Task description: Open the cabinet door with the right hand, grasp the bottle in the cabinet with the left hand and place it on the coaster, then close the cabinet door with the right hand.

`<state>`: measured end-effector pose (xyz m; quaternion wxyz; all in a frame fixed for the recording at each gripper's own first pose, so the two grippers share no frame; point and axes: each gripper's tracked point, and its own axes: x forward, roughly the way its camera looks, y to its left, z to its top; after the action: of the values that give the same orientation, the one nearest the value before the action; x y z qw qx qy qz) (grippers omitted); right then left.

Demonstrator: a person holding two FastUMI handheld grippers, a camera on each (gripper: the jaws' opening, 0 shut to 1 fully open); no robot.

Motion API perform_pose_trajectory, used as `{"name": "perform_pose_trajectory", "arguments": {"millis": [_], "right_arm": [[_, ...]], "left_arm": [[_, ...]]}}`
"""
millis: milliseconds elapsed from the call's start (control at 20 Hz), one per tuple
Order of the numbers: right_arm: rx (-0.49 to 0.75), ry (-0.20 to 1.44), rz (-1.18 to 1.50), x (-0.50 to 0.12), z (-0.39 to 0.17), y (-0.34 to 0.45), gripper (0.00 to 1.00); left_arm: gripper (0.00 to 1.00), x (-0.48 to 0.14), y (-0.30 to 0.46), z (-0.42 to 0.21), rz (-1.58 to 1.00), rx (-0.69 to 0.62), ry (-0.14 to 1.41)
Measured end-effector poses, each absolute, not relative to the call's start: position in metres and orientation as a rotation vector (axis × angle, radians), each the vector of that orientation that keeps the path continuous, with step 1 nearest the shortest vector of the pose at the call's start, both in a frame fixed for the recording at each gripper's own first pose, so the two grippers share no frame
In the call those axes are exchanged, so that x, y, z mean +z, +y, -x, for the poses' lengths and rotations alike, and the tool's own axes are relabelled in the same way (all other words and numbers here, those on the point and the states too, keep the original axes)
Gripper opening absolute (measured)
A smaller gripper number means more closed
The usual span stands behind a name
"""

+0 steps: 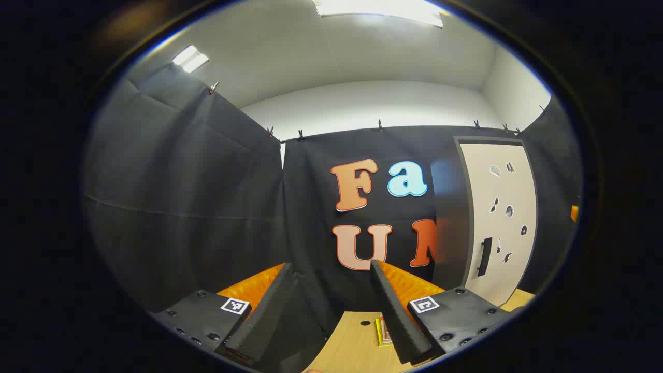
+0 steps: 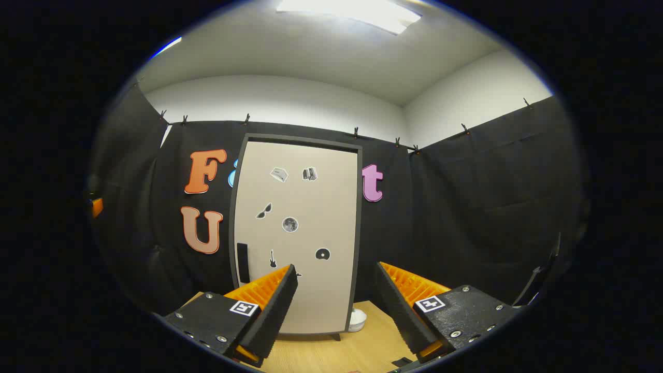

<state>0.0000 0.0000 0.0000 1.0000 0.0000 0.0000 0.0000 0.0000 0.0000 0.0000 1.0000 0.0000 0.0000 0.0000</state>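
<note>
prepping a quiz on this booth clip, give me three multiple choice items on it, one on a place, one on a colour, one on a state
1. On which side of the cabinet door, as the right gripper view shows it, is its dark handle?
A. lower left edge
B. upper right edge
C. top centre

2. What colour is the door panel?
A. bright red
B. beige
C. dark green

3. How does the right gripper stand?
A. shut on the handle
B. shut on a bottle
C. open, holding nothing

Answers:
1 A: the dark bar sits low by the panel's left edge.
2 B: the panel is pale beige inside a grey frame.
3 C: its fingers stand wide apart, short of the closed door.
</note>
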Motion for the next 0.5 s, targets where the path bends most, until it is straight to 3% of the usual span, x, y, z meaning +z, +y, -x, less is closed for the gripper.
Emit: {"name": "perform_pose_trajectory", "arguments": {"millis": [350, 500], "right_arm": [[-0.01, 0.001, 0.016, 0.0011, 0.0018, 0.0, 0.94], [-0.012, 0.004, 0.029, 0.0005, 0.0014, 0.0009, 0.94]], "left_arm": [[0.99, -0.0016, -0.0024, -0.0021, -0.004, -0.012, 0.0], [0.96, -0.0001, -0.0034, -0.0029, -0.003, -0.014, -0.002]]}}
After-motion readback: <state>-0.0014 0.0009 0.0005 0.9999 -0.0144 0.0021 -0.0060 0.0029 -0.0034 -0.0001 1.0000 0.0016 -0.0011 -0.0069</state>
